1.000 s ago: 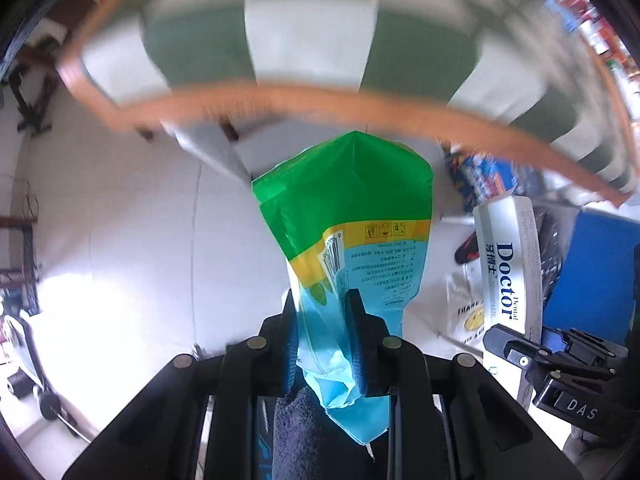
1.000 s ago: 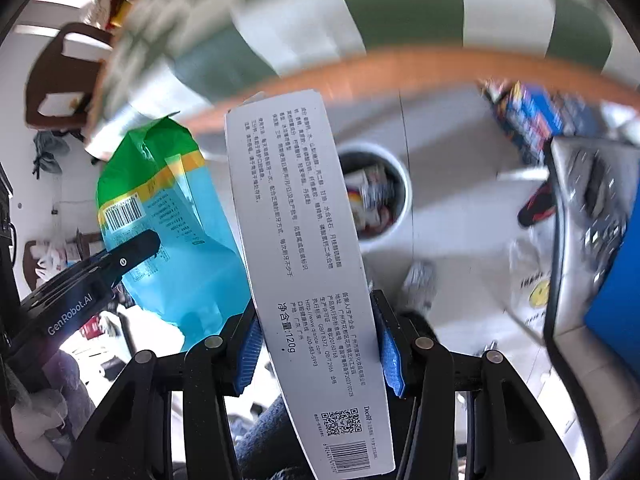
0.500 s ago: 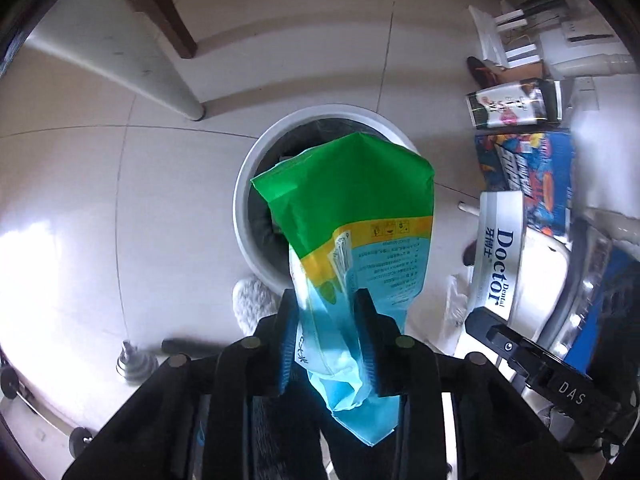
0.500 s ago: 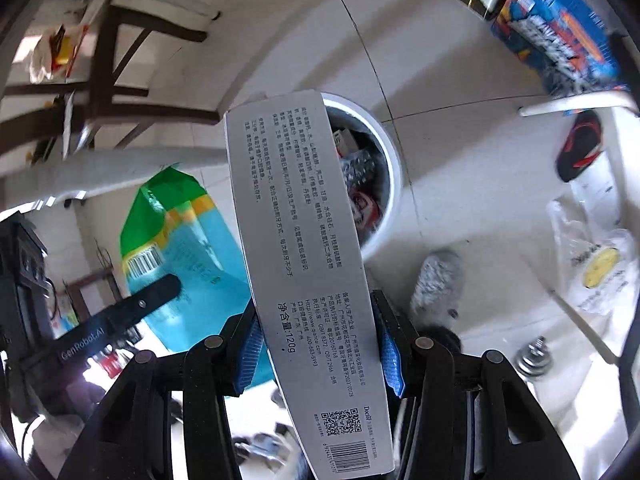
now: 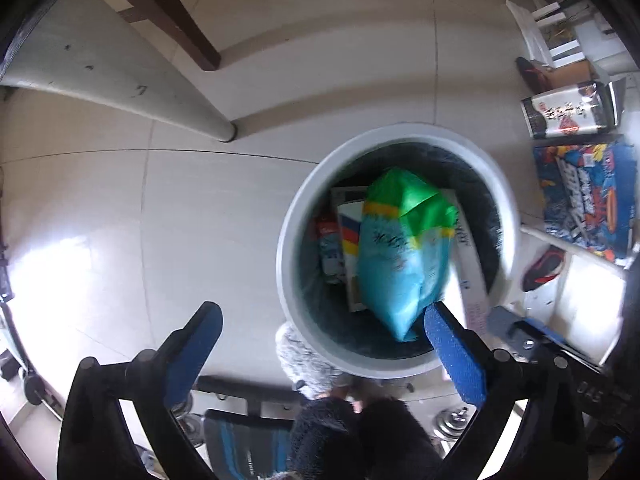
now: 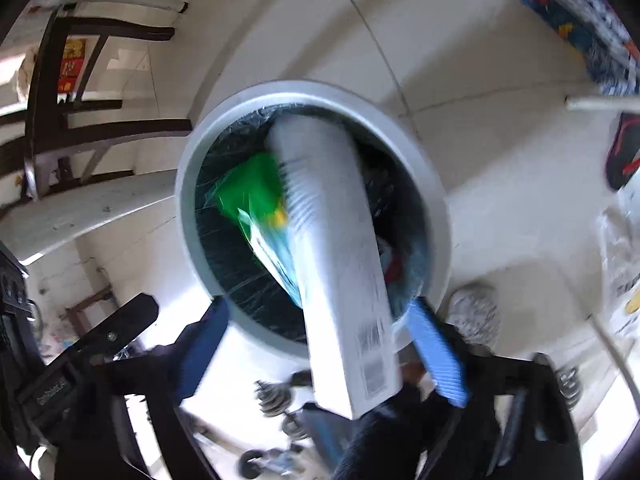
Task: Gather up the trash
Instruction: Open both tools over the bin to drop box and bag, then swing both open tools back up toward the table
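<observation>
Both tongs, left (image 5: 316, 330) and right (image 6: 316, 326), spread; bag (image 5: 404, 252) and box (image 6: 336, 248), apparently falling, may catch the bin (image 6: 420, 148) rim.

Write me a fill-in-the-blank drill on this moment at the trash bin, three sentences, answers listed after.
1. The left gripper has its jaws ____, with nothing between the blue pads.
2. The green and blue bag is inside the round white ____, over other trash.
3. The long white box is tipping into the bin top end first, while its ____ end with the barcode still sticks out over the rim near the right gripper.

Missing words: open; bin; lower
</observation>
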`<state>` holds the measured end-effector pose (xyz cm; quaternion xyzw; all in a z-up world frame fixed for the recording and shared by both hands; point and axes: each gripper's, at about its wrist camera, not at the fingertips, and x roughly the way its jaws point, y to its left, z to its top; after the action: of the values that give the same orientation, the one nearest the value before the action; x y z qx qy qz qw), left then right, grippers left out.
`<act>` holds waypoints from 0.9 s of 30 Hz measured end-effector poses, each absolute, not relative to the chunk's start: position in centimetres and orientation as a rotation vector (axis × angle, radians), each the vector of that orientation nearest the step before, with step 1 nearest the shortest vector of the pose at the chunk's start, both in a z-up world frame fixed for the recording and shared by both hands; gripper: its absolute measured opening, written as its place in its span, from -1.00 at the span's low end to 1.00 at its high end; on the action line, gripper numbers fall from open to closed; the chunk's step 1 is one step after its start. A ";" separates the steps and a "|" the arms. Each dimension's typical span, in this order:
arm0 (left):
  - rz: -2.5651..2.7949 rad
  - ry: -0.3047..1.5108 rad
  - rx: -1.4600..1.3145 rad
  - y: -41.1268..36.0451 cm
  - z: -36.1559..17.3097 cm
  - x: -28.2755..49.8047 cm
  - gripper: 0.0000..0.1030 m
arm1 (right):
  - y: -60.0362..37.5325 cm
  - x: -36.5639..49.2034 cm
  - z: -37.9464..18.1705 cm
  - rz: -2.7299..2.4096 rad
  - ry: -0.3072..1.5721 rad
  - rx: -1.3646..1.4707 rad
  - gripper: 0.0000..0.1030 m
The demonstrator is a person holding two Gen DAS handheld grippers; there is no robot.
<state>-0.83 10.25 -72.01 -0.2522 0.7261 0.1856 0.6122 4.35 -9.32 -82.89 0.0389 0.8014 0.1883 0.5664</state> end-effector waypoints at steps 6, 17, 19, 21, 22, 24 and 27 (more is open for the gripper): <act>0.474 1.658 -0.500 9.8 -71.1 -2.5 1.00 | -8.2 3.4 -80.9 0.411 1.752 -0.133 1.00; 0.470 1.643 -0.506 7.8 -68.4 -4.2 1.00 | -9.7 2.7 -77.1 0.408 1.653 -0.323 1.00; 0.470 1.640 -0.510 7.4 -67.4 -4.5 1.00 | -9.9 2.4 -76.1 0.410 1.648 -0.330 1.00; 0.472 1.635 -0.517 7.2 -66.3 -4.9 1.00 | -10.2 2.1 -74.9 0.413 1.642 -0.333 1.00; 0.475 1.633 -0.520 7.0 -65.6 -5.1 1.00 | -10.5 1.9 -74.2 0.415 1.638 -0.336 1.00; 0.475 1.628 -0.525 6.7 -64.3 -5.6 1.00 | -10.9 1.5 -72.5 0.417 1.629 -0.340 1.00; 0.474 1.621 -0.529 6.1 -62.1 -6.3 1.00 | -11.4 1.1 -70.0 0.418 1.624 -0.330 1.00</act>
<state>-6.28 6.12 -62.08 -0.2312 0.7087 0.2074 0.6335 1.13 -11.38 -70.00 -0.1457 0.7166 0.1843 0.6567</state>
